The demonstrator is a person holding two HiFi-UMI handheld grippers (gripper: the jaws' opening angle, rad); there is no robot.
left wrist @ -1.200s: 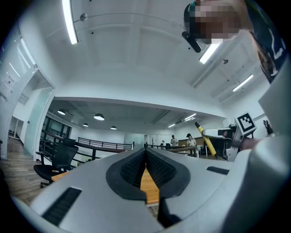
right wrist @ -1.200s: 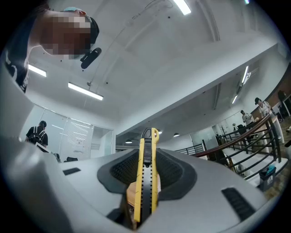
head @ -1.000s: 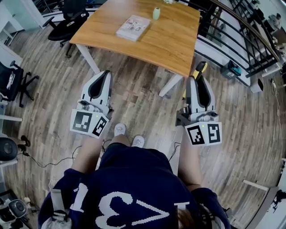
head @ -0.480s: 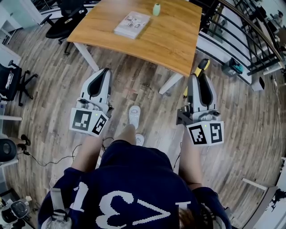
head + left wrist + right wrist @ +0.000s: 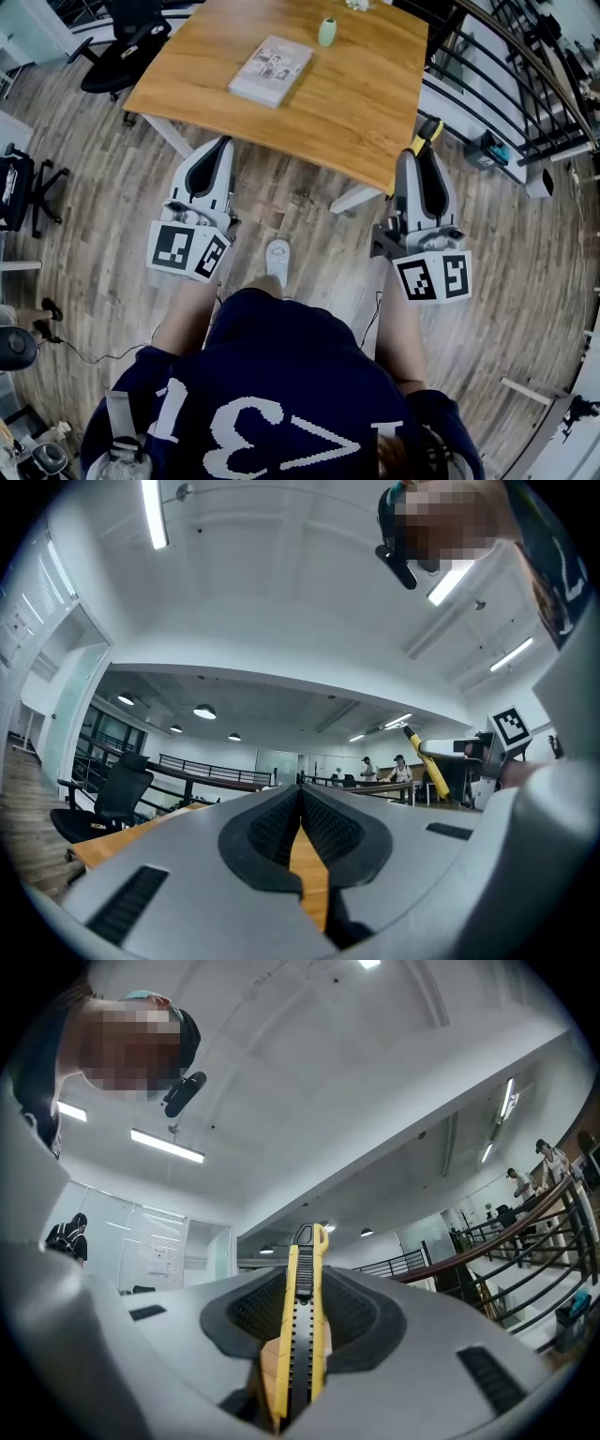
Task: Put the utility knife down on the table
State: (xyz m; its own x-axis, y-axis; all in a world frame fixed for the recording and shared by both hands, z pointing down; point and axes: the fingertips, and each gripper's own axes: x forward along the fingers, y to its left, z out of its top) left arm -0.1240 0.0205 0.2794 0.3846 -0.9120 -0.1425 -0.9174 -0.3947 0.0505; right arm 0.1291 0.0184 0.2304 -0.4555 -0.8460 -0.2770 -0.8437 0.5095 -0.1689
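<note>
A yellow and black utility knife (image 5: 300, 1335) is clamped between the pads of my right gripper (image 5: 302, 1330), its tip poking out past the jaws. In the head view the knife (image 5: 427, 133) sticks out of the right gripper (image 5: 419, 161) toward the near right corner of the wooden table (image 5: 356, 103). My left gripper (image 5: 216, 155) is shut with nothing in it and hangs over the floor just short of the table's front edge. The left gripper view shows its pads (image 5: 281, 832) pressed together with the table top beyond.
On the table lie a book (image 5: 271, 69) and a small pale green bottle (image 5: 327, 31). Office chairs (image 5: 122, 47) stand at the left, a black railing (image 5: 497, 84) runs at the right. The person's foot (image 5: 277, 255) is on the wooden floor between the grippers.
The person has stepped toward the table, which now lies nearer in the head view. Both grippers have come closer to its front edge; the knife stays held.
</note>
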